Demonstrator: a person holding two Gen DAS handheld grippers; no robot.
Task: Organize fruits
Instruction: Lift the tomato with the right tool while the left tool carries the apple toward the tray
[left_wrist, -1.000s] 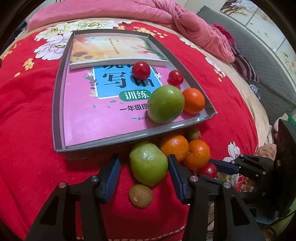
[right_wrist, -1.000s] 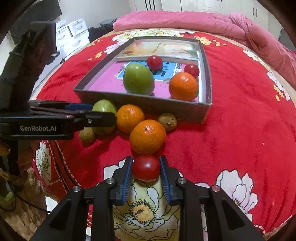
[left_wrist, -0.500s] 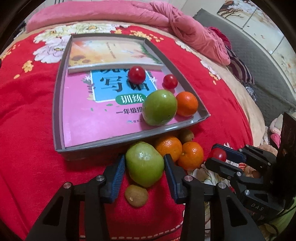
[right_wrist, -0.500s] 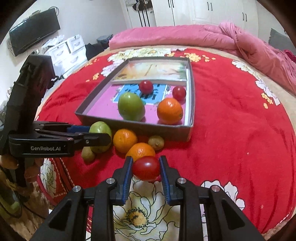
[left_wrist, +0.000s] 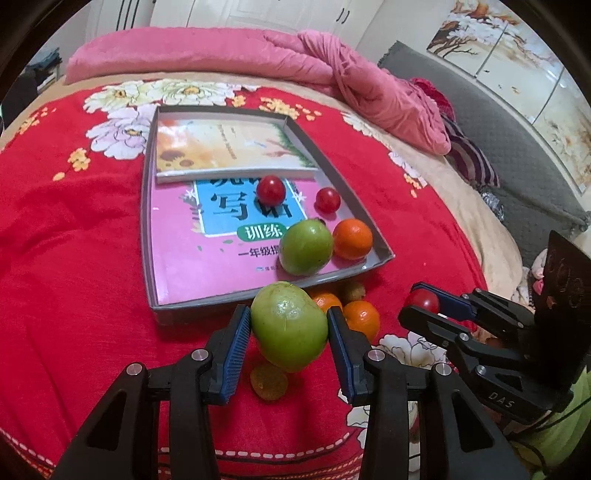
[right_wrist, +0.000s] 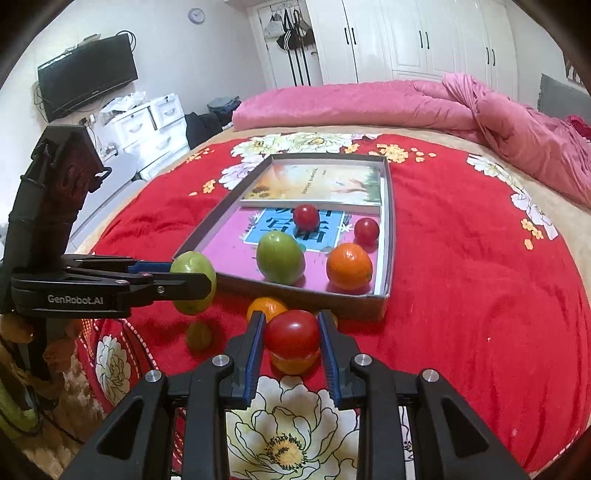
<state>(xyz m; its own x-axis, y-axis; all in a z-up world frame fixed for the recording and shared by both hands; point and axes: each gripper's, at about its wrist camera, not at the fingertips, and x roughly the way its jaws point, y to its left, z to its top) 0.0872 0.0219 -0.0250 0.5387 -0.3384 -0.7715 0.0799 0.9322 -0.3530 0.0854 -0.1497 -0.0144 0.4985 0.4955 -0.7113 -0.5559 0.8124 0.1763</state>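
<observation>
Fingers (left_wrist: 236, 343) of the left gripper (left_wrist: 290, 332), at lower centre of the left wrist view, pinch a large green fruit (left_wrist: 290, 326) held clear of the red floral bedspread (left_wrist: 66, 240). Those of the right gripper (right_wrist: 291, 341), at lower centre of the right wrist view, pinch a red tomato (right_wrist: 292, 332) above the same bedspread.

Grey shallow box (left_wrist: 146, 221), centre of the left view: its floor is covered by a pink workbook (left_wrist: 184, 254) with a blue panel of large Chinese characters, only partly readable, and a sunflower-cover book (left_wrist: 221, 147) at the far end. Resting on the workbook are two tomatoes (left_wrist: 271, 190) (left_wrist: 327, 200), a second green fruit (left_wrist: 306, 246) and an orange (left_wrist: 352, 239), the last two touching near the box's lower right corner.

Outside the box, just below its near wall, lie two oranges (left_wrist: 362, 317) (left_wrist: 325, 300), a kiwi (left_wrist: 352, 291) against the wall and another kiwi (left_wrist: 269, 381) under the held fruit.

Legible writing: "GenRobot.AI" on the left gripper's side in the right view (right_wrist: 75, 299); "DAS" on the right gripper in the left view (left_wrist: 500, 399).
</observation>
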